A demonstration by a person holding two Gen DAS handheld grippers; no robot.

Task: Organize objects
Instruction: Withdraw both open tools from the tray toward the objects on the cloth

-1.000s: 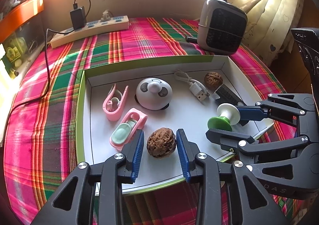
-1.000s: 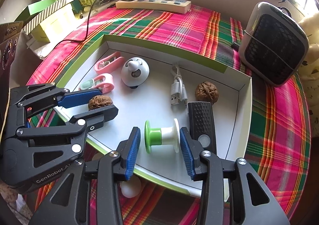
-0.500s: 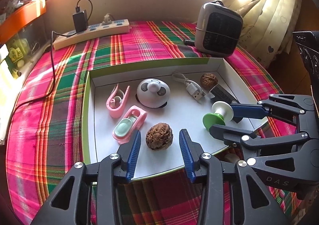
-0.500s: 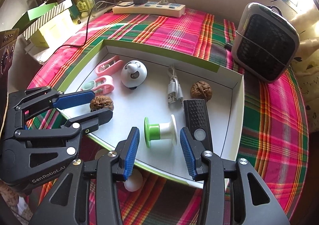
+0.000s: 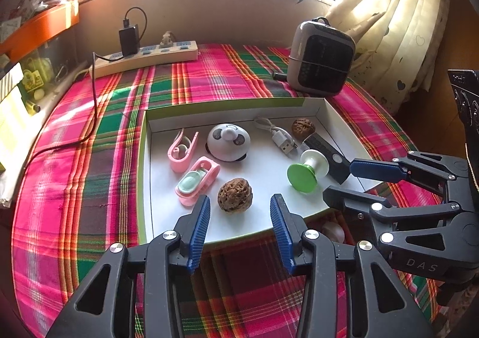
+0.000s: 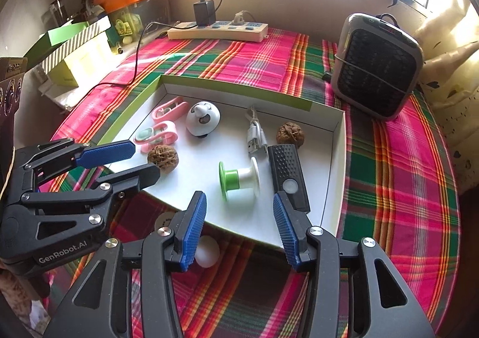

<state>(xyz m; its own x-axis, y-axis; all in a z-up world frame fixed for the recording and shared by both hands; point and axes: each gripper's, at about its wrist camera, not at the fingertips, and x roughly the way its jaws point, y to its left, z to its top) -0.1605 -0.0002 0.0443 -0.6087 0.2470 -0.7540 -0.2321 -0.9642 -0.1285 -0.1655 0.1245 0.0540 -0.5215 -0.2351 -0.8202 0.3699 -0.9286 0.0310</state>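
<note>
A white tray with a green rim (image 5: 143, 158) lies on the plaid cloth. In it are two pink clips (image 5: 182, 150), a white panda-faced dome (image 5: 229, 142), a USB cable (image 5: 280, 137), a black remote (image 5: 326, 152) and a far walnut (image 5: 303, 127). My left gripper (image 5: 240, 200) is open, and a near walnut (image 5: 235, 194) lies just beyond its fingertips, untouched. My right gripper (image 6: 239, 195) is opening with nothing between its jaws. A green and white spool (image 6: 239, 177) lies on its side just ahead of it.
A power strip (image 5: 143, 56) with a black charger sits at the back, and a grey heater (image 6: 377, 74) at the back right. Small white round things (image 6: 206, 254) lie on the cloth under the tray's near edge. Boxes (image 6: 74, 47) stand off the left side; a curtain (image 5: 398, 23) hangs right.
Both grippers have drawn back from the tray and lifted a little. Their jaws stand wider. The near walnut and the spool stay lying in the tray.
</note>
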